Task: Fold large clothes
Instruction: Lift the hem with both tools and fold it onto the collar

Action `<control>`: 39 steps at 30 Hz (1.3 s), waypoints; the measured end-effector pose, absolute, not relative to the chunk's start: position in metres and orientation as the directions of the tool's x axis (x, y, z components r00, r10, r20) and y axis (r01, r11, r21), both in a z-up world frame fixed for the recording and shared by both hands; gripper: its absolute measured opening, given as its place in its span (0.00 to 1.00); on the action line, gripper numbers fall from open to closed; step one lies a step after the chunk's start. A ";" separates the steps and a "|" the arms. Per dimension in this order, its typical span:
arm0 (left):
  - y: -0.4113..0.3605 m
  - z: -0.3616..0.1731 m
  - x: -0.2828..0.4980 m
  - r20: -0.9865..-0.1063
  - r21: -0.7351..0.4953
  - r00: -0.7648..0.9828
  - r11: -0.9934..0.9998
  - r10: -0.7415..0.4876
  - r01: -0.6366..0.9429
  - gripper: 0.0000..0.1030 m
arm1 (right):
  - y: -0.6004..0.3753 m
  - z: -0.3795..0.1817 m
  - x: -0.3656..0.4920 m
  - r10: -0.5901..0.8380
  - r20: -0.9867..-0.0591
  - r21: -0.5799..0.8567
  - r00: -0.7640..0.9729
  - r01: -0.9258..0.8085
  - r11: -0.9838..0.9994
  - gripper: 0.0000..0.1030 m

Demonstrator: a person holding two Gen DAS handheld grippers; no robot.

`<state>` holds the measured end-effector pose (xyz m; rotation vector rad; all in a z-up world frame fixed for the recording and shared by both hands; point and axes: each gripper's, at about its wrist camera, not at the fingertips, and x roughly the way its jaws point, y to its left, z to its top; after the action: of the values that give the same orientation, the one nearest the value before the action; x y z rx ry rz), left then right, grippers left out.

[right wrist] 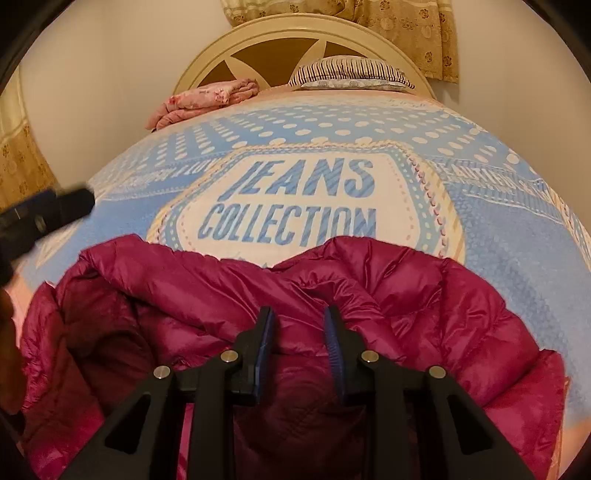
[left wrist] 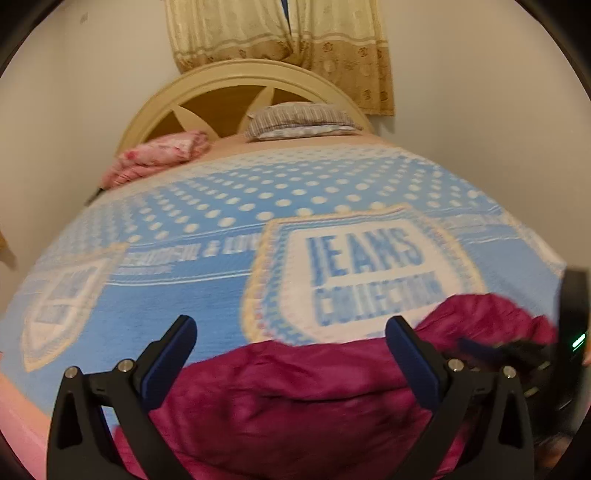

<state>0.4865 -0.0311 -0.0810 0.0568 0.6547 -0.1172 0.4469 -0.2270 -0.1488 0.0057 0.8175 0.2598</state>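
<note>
A magenta puffer jacket (right wrist: 388, 295) lies bunched on the near end of the bed, over a blue blanket (right wrist: 509, 236) printed "JEANS COLLECTION". My right gripper (right wrist: 299, 314) is nearly shut, its blue pads pinching a fold of the jacket. In the left wrist view the jacket (left wrist: 295, 398) fills the bottom. My left gripper (left wrist: 291, 325) is open wide above it and holds nothing. The right gripper shows as a dark blur at that view's right edge (left wrist: 569, 332). The left gripper shows at the right wrist view's left edge (right wrist: 40, 214).
The blanket (left wrist: 184, 295) covers most of the bed. A folded pink cloth (right wrist: 207, 99) and a striped pillow (right wrist: 351, 72) lie by the cream headboard (right wrist: 295, 33). Curtains (left wrist: 288, 33) hang behind. Walls stand close on both sides.
</note>
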 end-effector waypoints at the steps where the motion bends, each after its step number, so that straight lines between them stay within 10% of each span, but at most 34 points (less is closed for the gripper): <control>1: -0.030 -0.083 0.487 -0.615 -0.032 0.777 0.989 -0.133 0.144 1.00 | -0.229 -0.151 0.448 0.243 -0.717 0.124 0.654 -0.224 0.967 0.27; 15: -0.031 -0.166 0.524 -0.823 -0.014 0.567 0.999 -0.038 0.047 1.00 | -0.237 -0.155 0.445 0.297 -0.694 0.202 0.656 -0.219 0.955 0.27; 39: -0.033 -0.172 0.523 -0.806 0.015 0.591 0.999 -0.007 0.031 1.00 | -0.228 -0.159 0.449 0.239 -0.723 0.132 0.648 -0.210 0.969 0.28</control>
<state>0.5229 -0.0327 -0.1721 0.0280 0.9377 -0.0219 0.4493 -0.2280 -0.1590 0.0376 0.8272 0.2553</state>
